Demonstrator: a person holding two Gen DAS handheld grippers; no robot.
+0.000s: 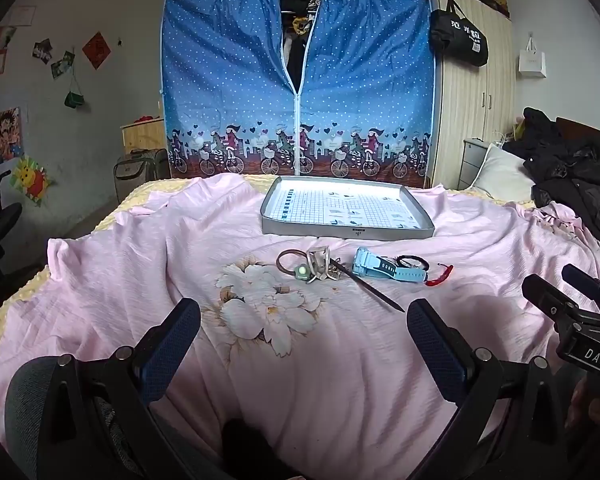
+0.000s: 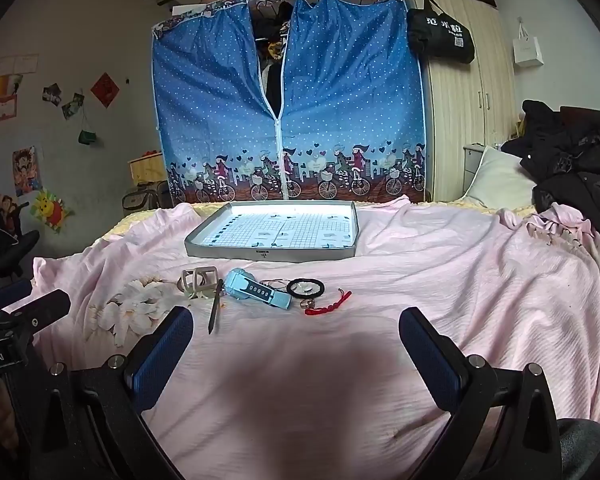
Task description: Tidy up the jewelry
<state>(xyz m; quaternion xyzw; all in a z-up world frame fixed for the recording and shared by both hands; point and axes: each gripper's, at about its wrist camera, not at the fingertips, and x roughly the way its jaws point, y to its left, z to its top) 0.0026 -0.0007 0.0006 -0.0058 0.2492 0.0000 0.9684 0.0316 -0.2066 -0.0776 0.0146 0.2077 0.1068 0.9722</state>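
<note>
— Your left gripper [image 1: 304,340] and right gripper [image 2: 296,344]?
— Both spread wide over the pink sheet [image 2: 440,280], holding nothing.
— The jewelry?
— In a row just in front of the tray [image 2: 274,254]: blue watch [image 2: 256,290], black hair tie [image 2: 306,287], red cord [image 2: 328,305].

Grey tray [image 2: 271,251]: landmark, far centre of pink sheet [image 2: 440,280].
Nearer than tray: row of small items, blue watch [image 2: 256,290] among them, spans the middle.
Nearer still: bare sheet, open passage.
Right of tray: bare sheet, then black coat [image 2: 580,184].
</note>
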